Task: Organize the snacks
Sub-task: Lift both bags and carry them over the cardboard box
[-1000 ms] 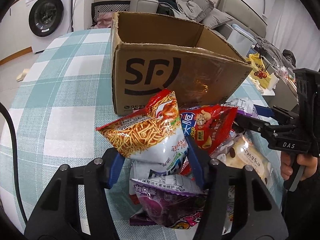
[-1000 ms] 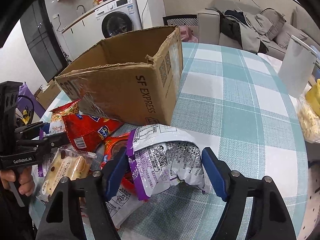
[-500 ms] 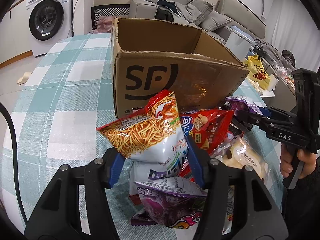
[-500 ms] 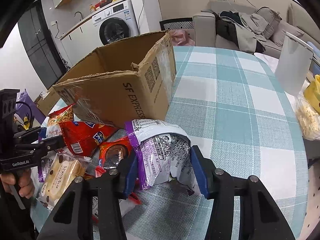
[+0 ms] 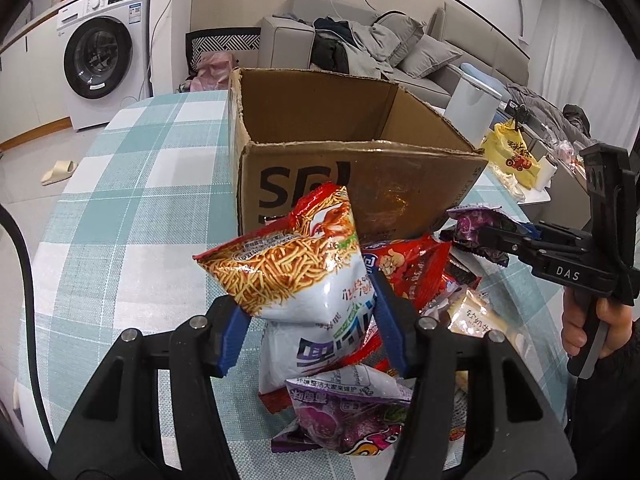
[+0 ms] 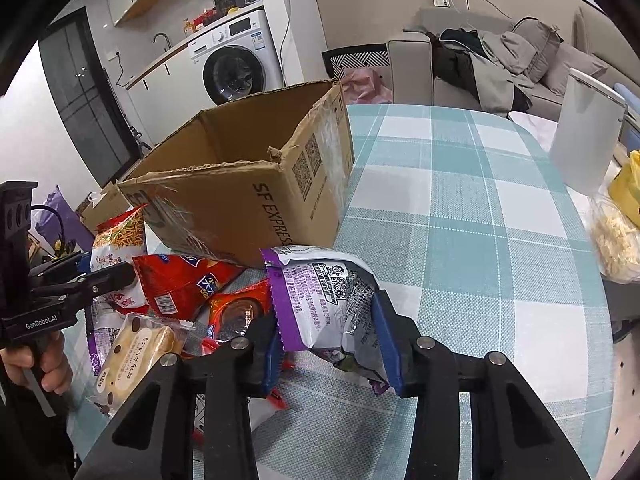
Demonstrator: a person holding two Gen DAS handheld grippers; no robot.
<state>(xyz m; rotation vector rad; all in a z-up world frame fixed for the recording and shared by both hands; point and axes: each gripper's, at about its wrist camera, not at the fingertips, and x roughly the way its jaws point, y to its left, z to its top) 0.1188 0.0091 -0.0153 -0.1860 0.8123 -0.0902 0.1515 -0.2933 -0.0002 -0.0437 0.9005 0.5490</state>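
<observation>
From the left wrist: left gripper [image 5: 310, 318] clamped on a noodle-snack bag [image 5: 292, 272] held up short of the open cardboard box [image 5: 352, 184], whose visible inside looks bare, with a purple packet [image 5: 352, 416] and red bags heaped below on the checked table [image 5: 120, 220]. From the right wrist: right gripper [image 6: 328, 344], jaws just closing, pinching a purple-edged silver bag [image 6: 320, 304] beside the box's corner. Nothing visibly boxed yet; most of the sorting left, judging by the pile.

The open brown cardboard box [image 5: 360, 184] hides its floor behind the near wall. At five o'clock, the purple foil snack packet [image 5: 352, 420] is half covered.
</observation>
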